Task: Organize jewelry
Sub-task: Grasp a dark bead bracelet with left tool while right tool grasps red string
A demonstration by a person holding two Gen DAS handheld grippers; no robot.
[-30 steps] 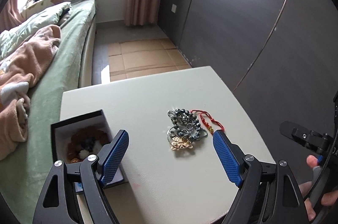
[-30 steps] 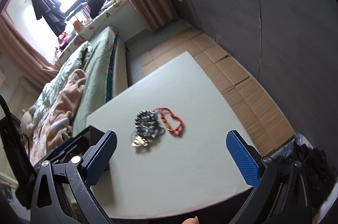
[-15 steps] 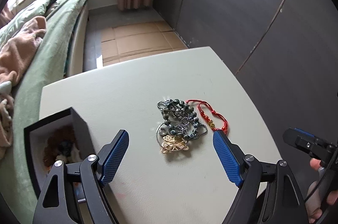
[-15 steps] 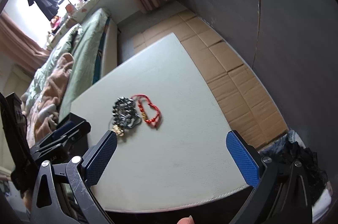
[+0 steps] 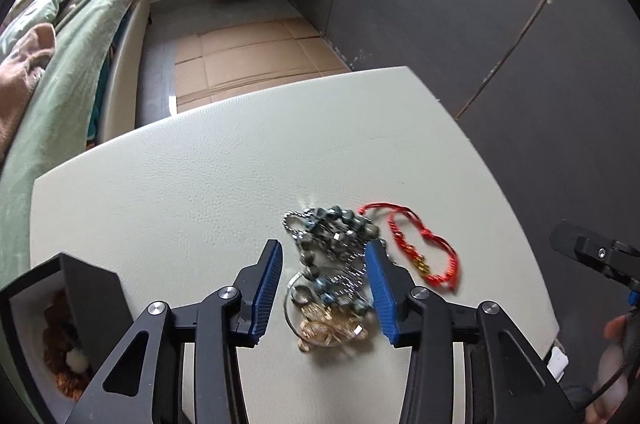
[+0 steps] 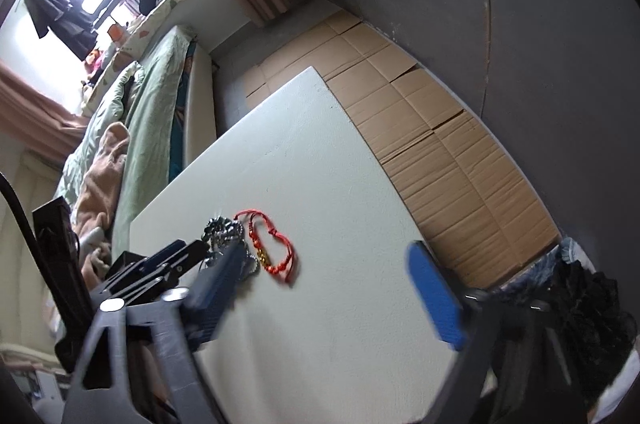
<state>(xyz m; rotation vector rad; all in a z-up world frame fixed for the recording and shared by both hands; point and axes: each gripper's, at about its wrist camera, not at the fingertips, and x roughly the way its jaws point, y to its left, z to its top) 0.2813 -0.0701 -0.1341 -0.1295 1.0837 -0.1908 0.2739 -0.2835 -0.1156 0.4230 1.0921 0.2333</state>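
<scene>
- Left gripper (image 5: 325, 291): fingers closing, half apart, straddling the bead tangle (image 5: 332, 264) on the table (image 5: 240, 183); pads not yet pressing it.
- Right gripper (image 6: 326, 288): fingers wide, closing, empty, above the table beside the tangle.
- Red bracelet (image 5: 424, 248) lies just right of the tangle.
- Box (image 5: 48, 308) stands left of the tangle.

Pale cream table (image 5: 224, 183), faint leather-like grain, rounded corners. On it: tangled pile of dark beads, silver chain and gold pieces (image 5: 328, 276), nearer the right side. Red cord bracelet (image 5: 420, 248) just beside the pile, on its right. Open black box (image 5: 92, 288) at the near left corner, brown beads inside. Far half of the top is bare.
</scene>
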